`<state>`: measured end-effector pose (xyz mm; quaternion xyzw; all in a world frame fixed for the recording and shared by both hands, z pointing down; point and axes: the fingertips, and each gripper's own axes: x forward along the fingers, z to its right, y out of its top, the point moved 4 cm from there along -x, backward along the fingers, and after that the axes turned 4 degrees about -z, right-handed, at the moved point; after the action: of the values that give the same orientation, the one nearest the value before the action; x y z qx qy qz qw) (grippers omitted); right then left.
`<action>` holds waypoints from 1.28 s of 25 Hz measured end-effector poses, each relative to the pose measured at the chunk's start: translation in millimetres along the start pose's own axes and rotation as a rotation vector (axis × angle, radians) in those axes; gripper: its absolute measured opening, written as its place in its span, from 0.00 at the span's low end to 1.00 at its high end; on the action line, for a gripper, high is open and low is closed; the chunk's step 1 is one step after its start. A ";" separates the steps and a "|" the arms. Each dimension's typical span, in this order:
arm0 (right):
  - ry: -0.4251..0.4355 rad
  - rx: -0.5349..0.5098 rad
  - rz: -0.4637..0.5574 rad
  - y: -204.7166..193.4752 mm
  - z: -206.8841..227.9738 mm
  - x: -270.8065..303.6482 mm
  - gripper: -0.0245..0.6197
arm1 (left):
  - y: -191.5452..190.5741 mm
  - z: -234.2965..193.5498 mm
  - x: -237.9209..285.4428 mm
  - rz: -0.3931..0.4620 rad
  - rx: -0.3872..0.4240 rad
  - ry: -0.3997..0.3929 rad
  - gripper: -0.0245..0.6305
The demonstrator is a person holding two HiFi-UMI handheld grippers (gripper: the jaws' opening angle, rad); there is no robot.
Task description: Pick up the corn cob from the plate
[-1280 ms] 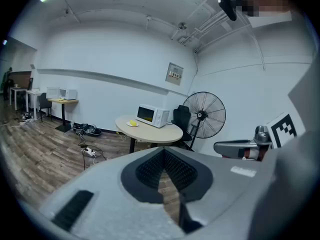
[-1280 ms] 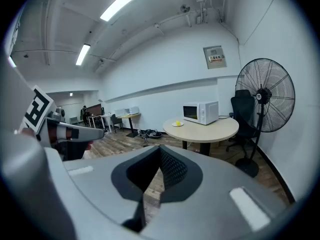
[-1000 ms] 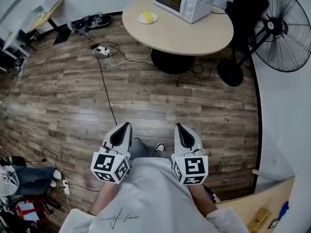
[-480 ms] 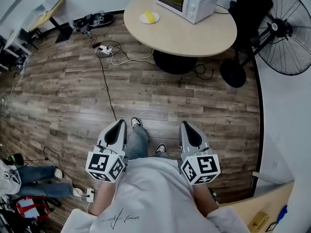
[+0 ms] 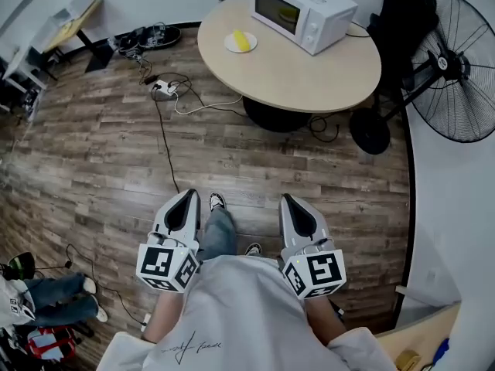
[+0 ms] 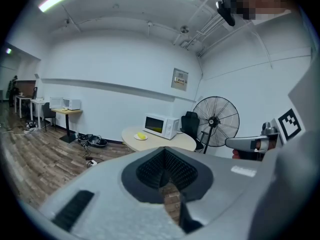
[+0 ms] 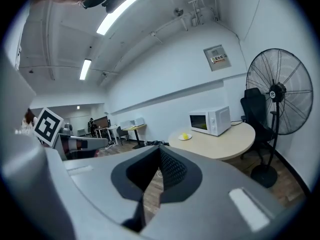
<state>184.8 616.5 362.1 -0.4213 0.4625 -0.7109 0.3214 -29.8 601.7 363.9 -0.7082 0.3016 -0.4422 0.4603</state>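
Observation:
The yellow corn cob lies on a small white plate near the left edge of a round beige table, far ahead of both grippers. In the gripper views the corn cob shows small and distant. My left gripper and right gripper are held side by side at waist height over the wooden floor, both pointing toward the table. Each is shut with nothing in it. The left gripper's pads and the right gripper's pads meet with only floor seen past them.
A white microwave stands on the table right of the plate. A large black floor fan and a dark chair are at the right. A power strip with cables lies on the floor left of the table.
The person has stepped forward: the table and plate sit slightly lower and larger in the head view. Both grippers stay level with each other, shut and empty.

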 end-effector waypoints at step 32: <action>0.039 -0.083 -0.014 102.0 -66.6 276.2 0.05 | 125.2 -226.0 137.4 0.012 0.047 -0.090 0.03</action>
<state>10.9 371.1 336.4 -0.4235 0.4947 -0.7015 0.2895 -178.0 350.6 338.6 -0.7148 0.2742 -0.4140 0.4924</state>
